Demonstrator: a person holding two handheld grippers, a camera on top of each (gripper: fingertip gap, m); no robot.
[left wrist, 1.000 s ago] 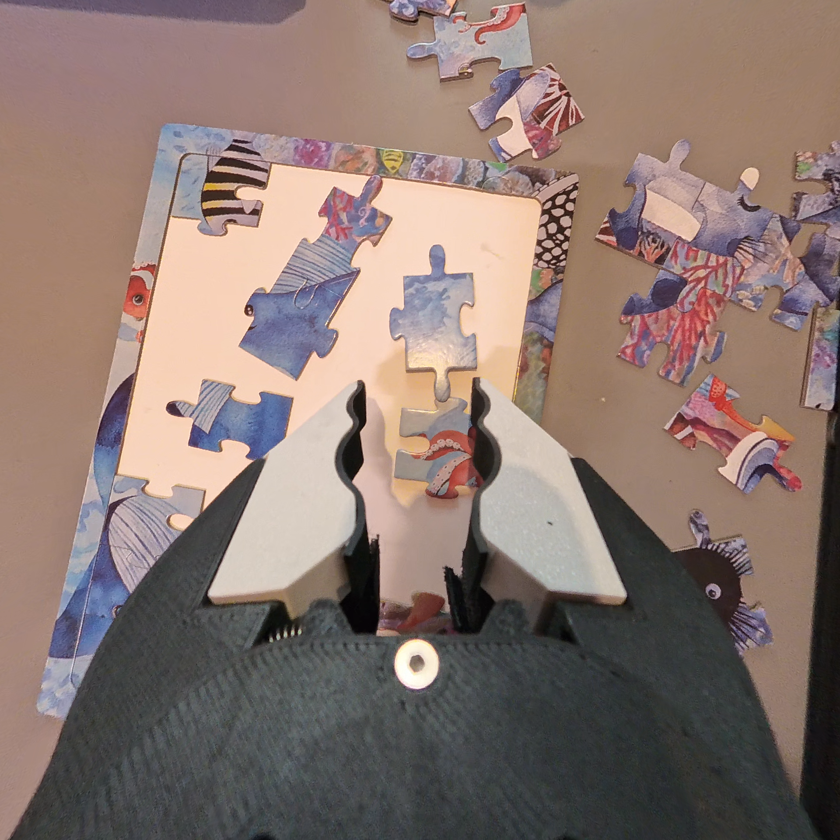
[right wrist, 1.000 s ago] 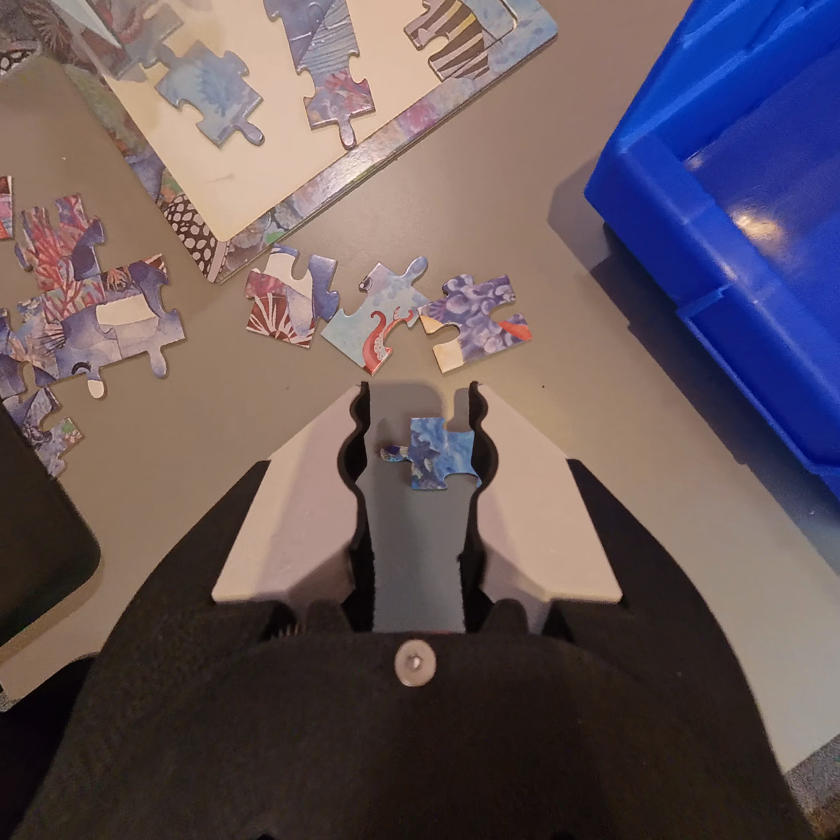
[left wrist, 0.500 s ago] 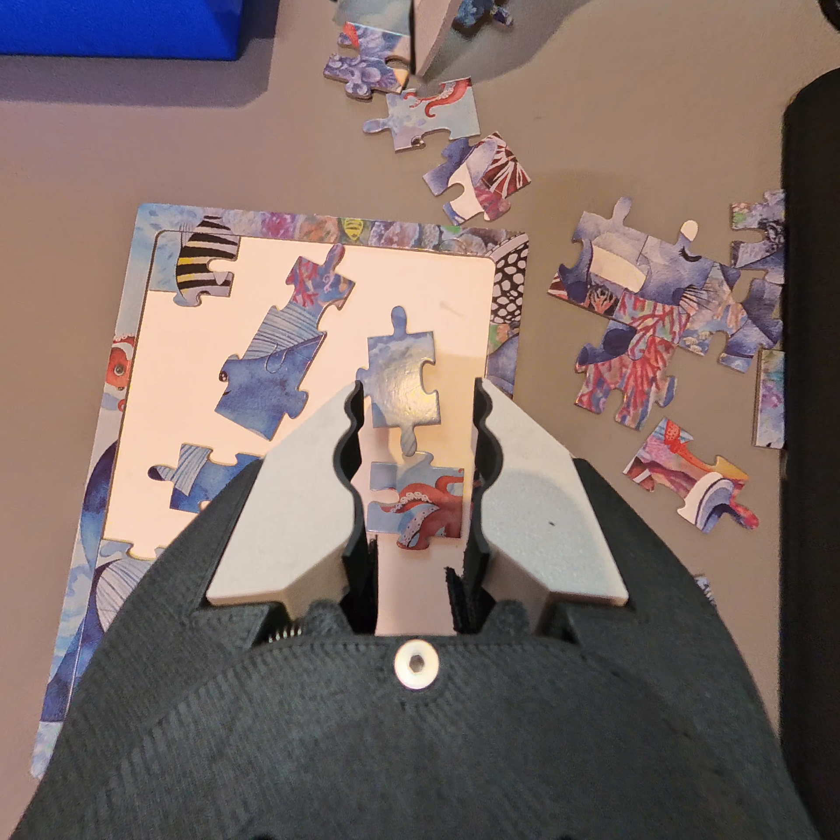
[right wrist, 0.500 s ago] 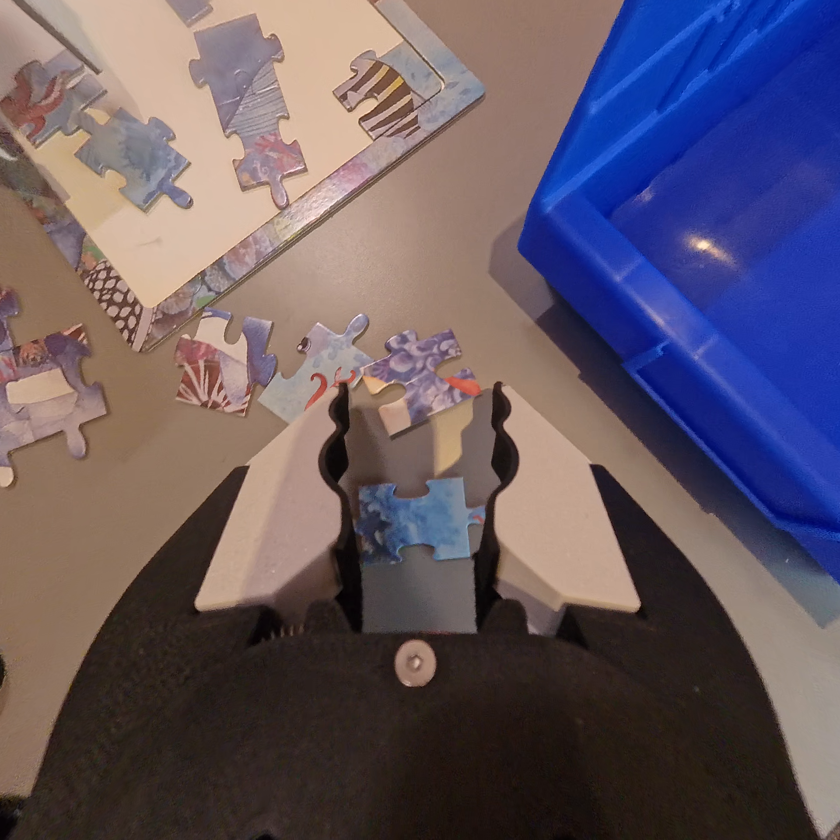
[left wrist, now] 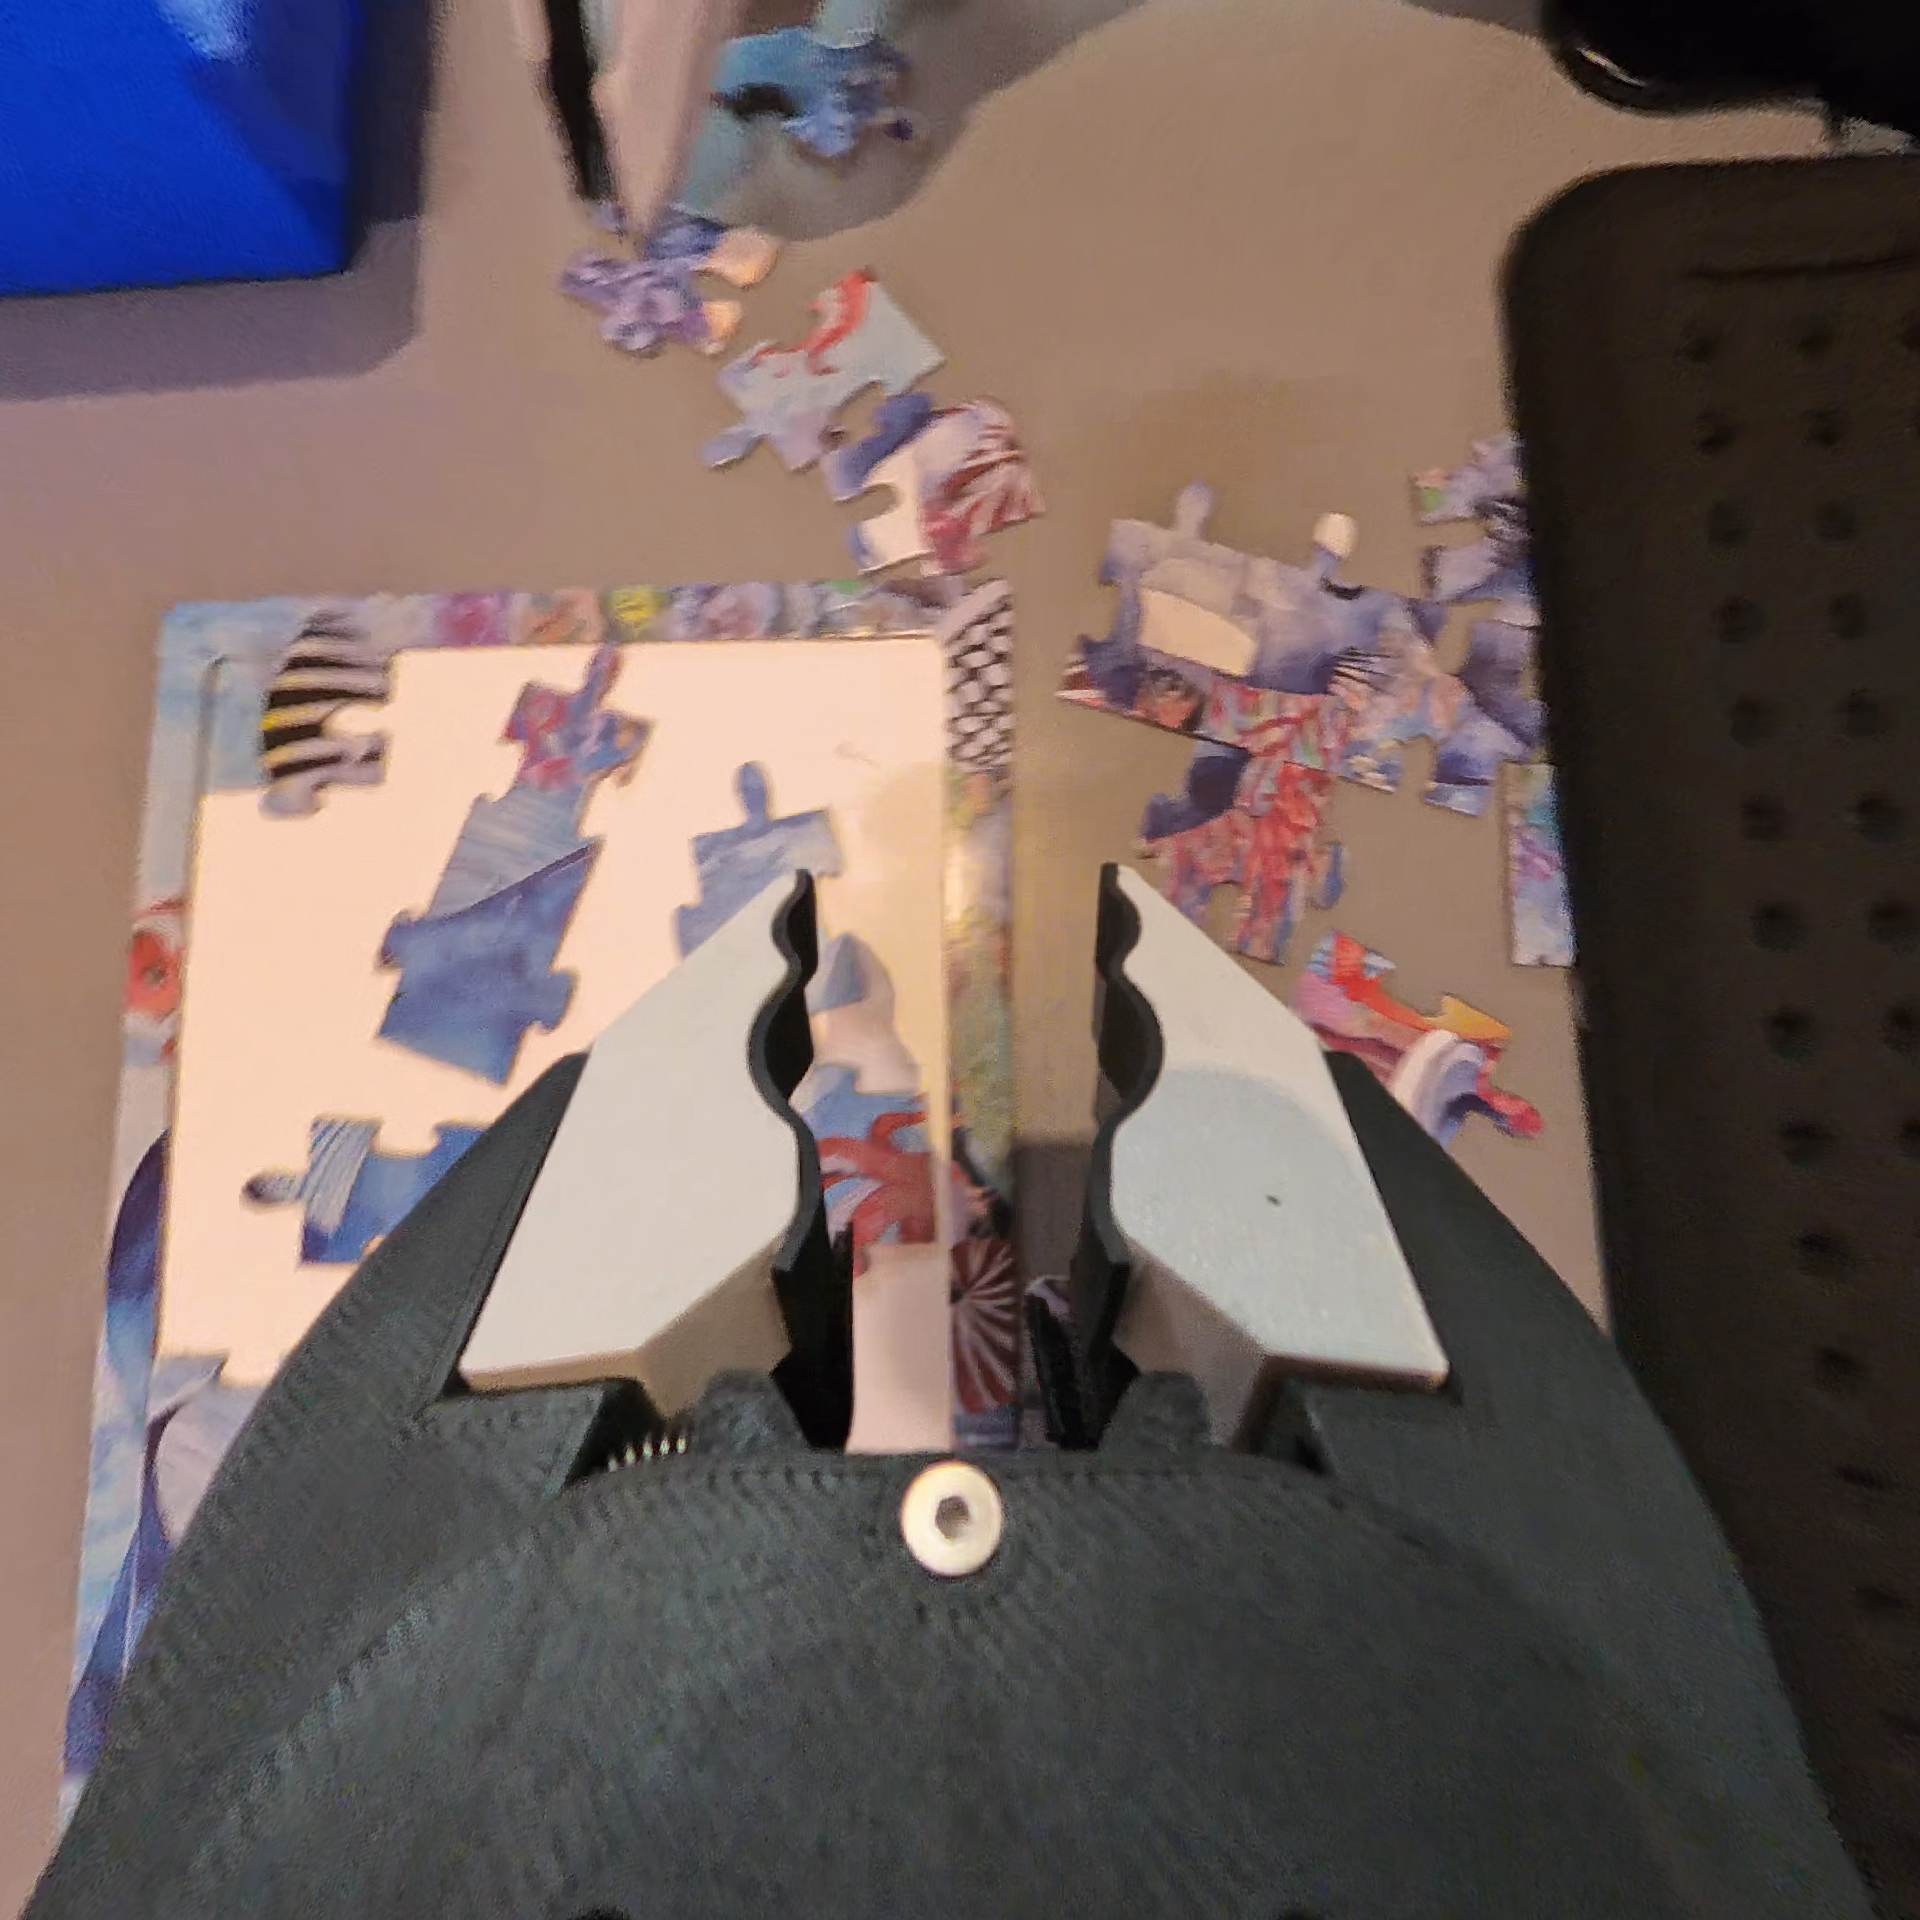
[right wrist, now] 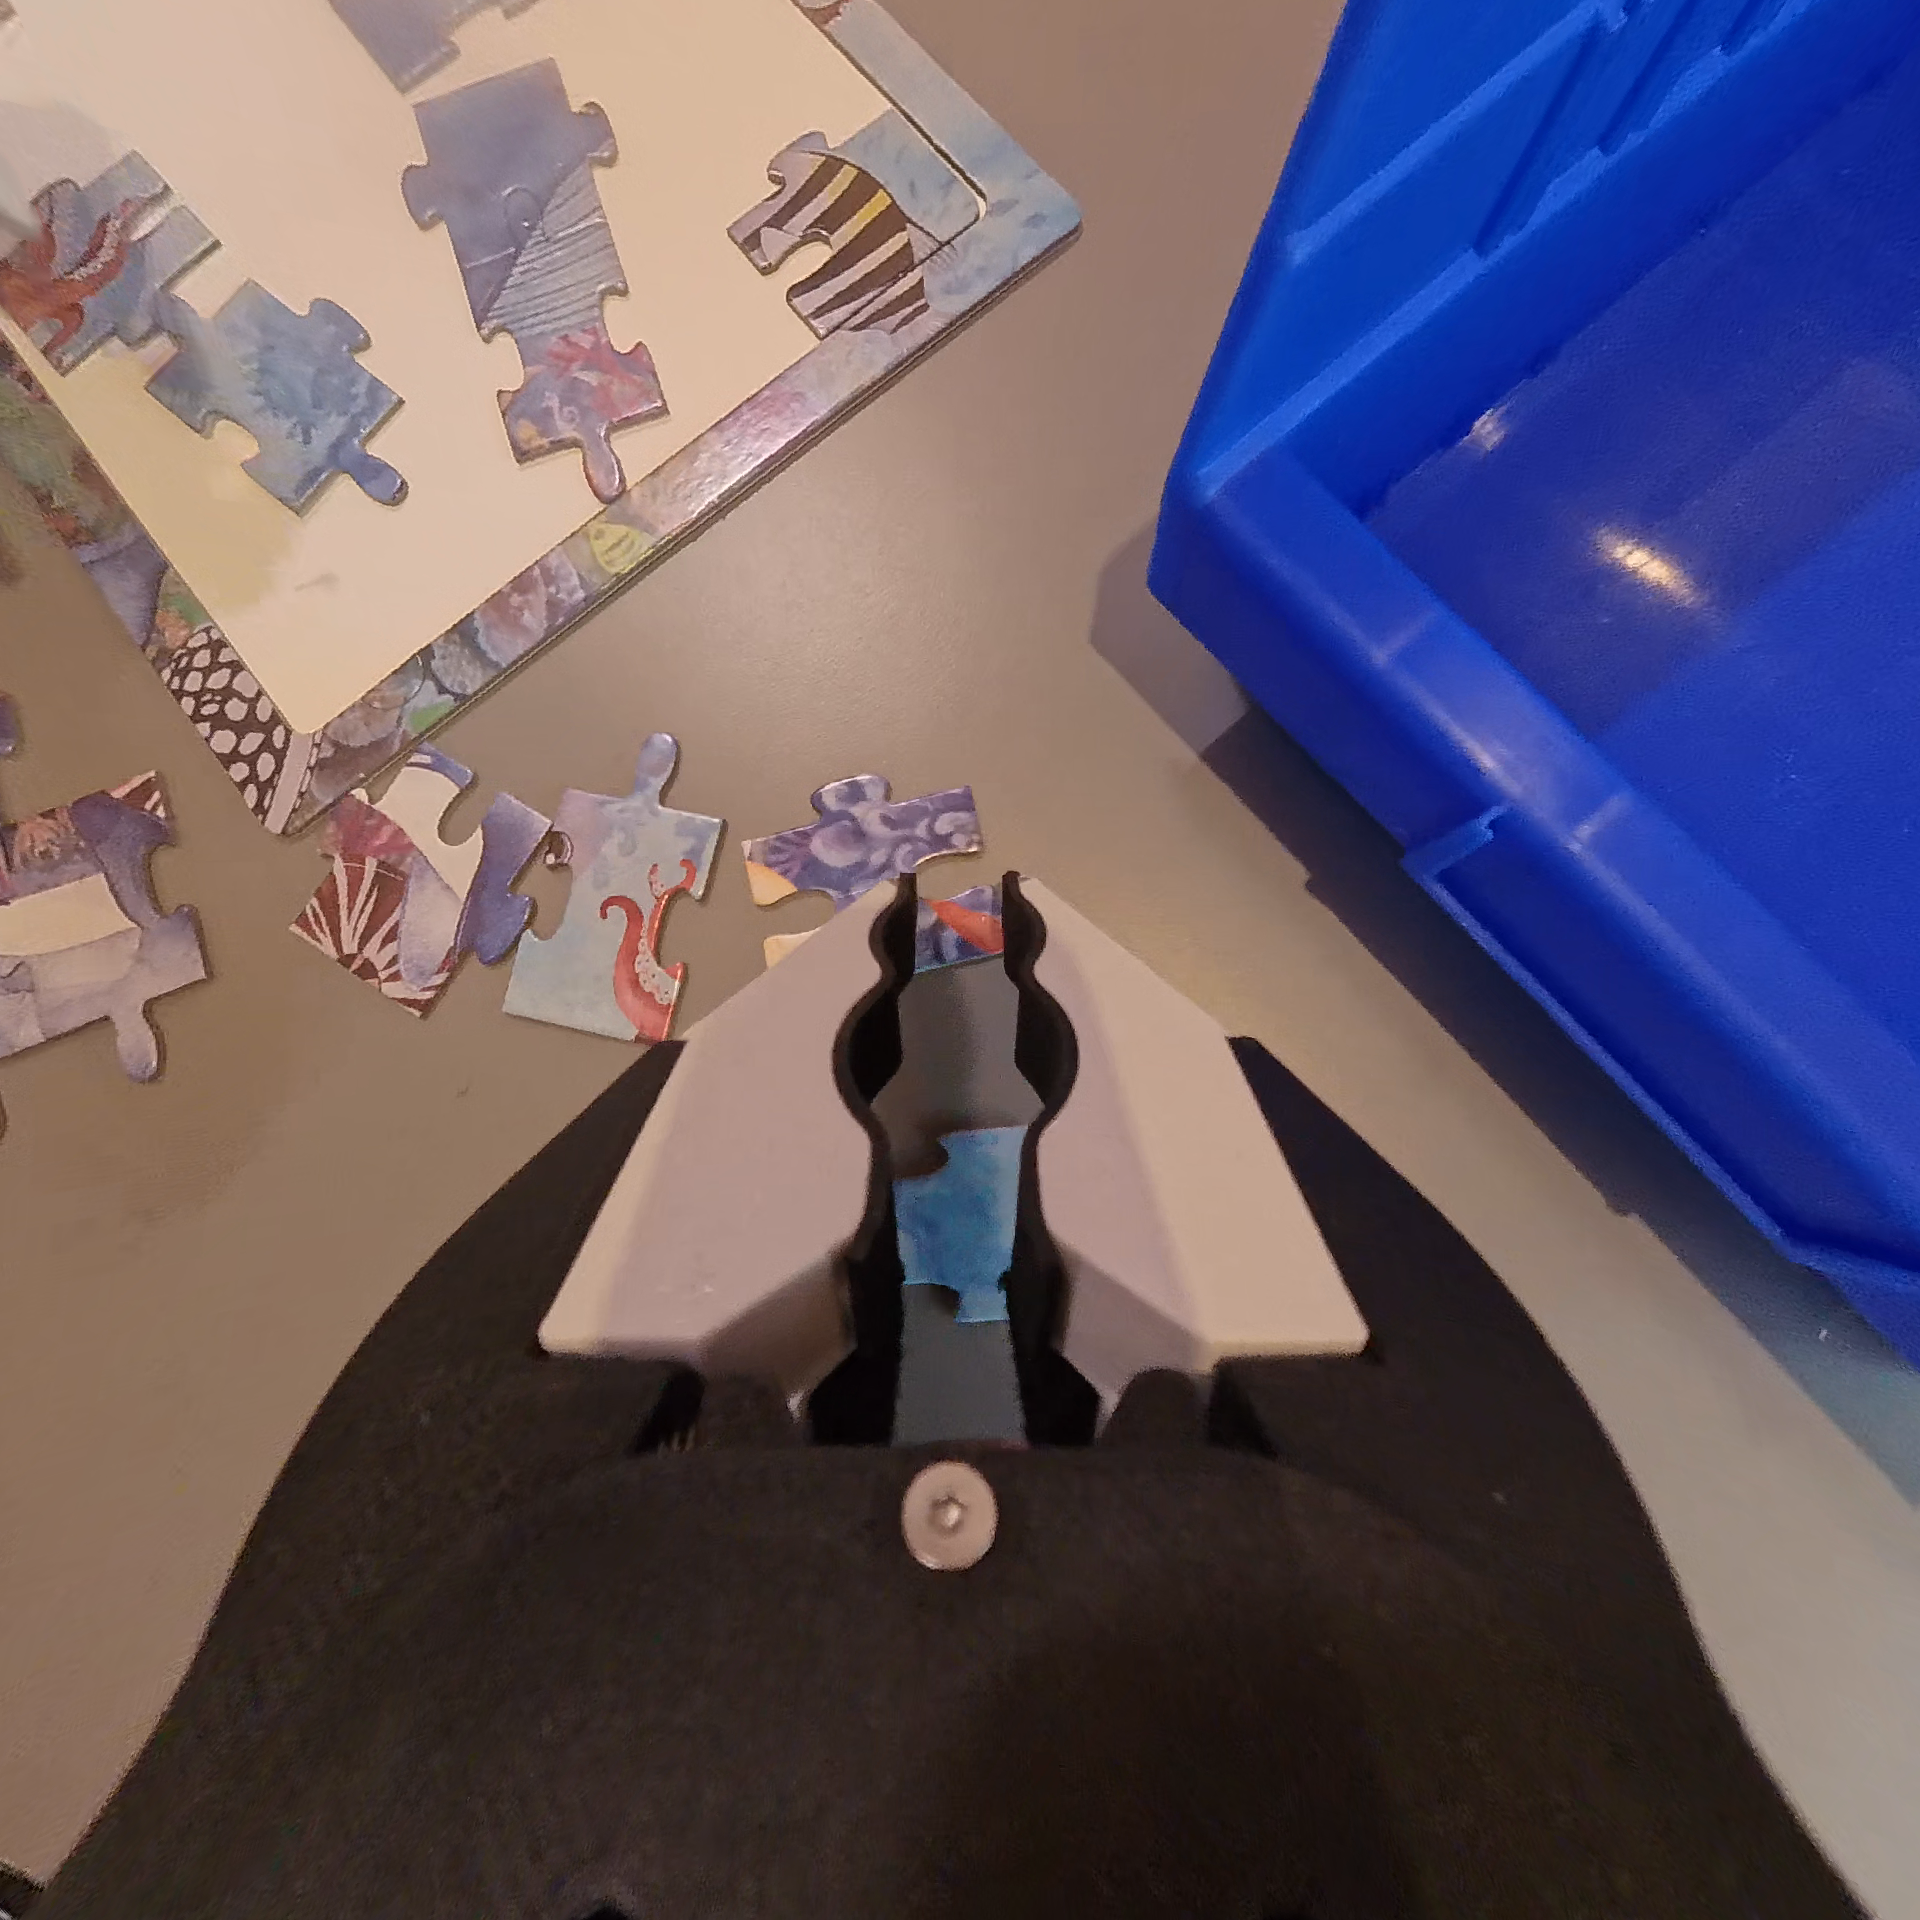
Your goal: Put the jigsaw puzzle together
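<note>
The puzzle tray (left wrist: 977, 727) lies on the grey table with several pieces inside, among them a striped fish piece (left wrist: 312, 707) and an octopus piece (left wrist: 873, 1153). My left gripper (left wrist: 956, 883) is open and empty above the tray's right border. In the right wrist view the tray (right wrist: 727, 457) is at the upper left. My right gripper (right wrist: 961, 883) has its jaws narrowed around a purple piece with an orange mark (right wrist: 862, 842) on the table. A plain blue piece (right wrist: 961, 1236) lies on the table under the fingers. The right gripper's fingers (left wrist: 634, 125) show blurred at the top of the left wrist view.
A blue bin (right wrist: 1558, 520) stands close to the right of the right gripper. A tentacle piece (right wrist: 623, 904) and a coral piece (right wrist: 405, 904) lie left of the purple piece. A joined cluster of pieces (left wrist: 1278, 707) and a black perforated object (left wrist: 1745, 727) lie right of the tray. The tips of one gripper are about 20 centimeters away from the tips of the other. The left gripper is farther from the plain blue piece (right wrist: 961, 1236), some 25 centimeters, than the right, some 6 centimeters.
My right gripper moved forward past the blue piece and narrowed onto the purple piece. My left gripper drew back and to the right, opened wider, and left the octopus piece in the tray.
</note>
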